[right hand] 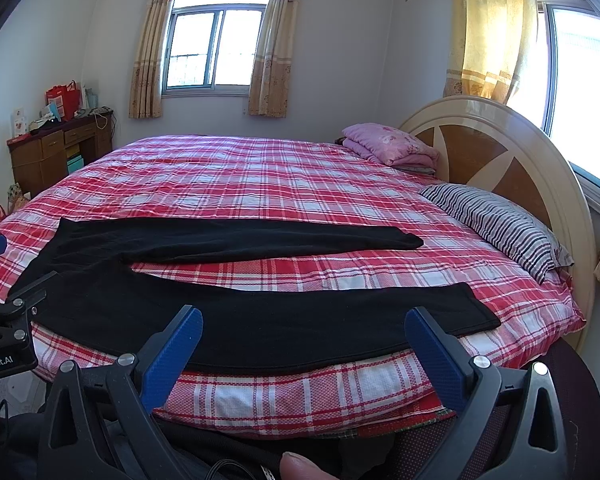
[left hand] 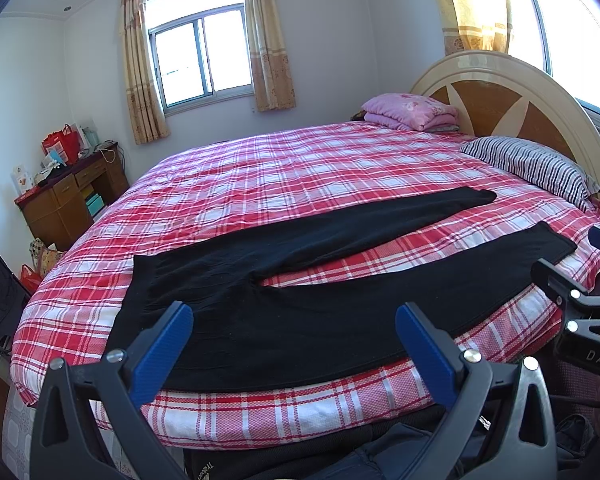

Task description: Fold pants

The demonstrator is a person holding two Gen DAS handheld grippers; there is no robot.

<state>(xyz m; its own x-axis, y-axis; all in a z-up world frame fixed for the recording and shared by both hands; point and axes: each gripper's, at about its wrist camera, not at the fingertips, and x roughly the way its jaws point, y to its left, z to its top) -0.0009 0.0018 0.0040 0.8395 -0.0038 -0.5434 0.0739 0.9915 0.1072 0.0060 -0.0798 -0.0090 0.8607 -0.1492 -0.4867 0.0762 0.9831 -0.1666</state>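
Step in hand: start of the fold, nothing grasped yet. One pair of black pants (left hand: 284, 304) lies flat on the bed (left hand: 260, 168), spread in a V along the near edge: waistband to the left, two legs running right. The near leg (right hand: 284, 320) follows the mattress edge; the far leg (right hand: 236, 240) lies further in, with a wedge of plaid sheet between them. No fold shows, so the whole task looks undone.

Left tool (left hand: 294, 340) hovers at the near edge over the waist/hip part, its blue pads spread wide, holding nothing. Right tool (right hand: 304, 344) hovers over the near leg towards the cuff, pads equally wide apart, also empty. Neither seems to touch the cloth, but exact height is hard to judge.

Next move, my guess: bring one leg over the other. That calls for each tool to drop to the near edge, left at the waistband side and right by the cuff, pinch only the pants and not the sheet under them, then lift and carry both ends across together so the leg lands square on the far one.

Counts: pants 1, legs 2, tools 2, striped pillow (right hand: 500, 224) 1, folded pink quilt (right hand: 392, 144) 1, headboard (right hand: 500, 148) 1, windows 2, wooden desk (right hand: 56, 148) 1. A fingertip (right hand: 300, 466) shows at the bottom of the right view.
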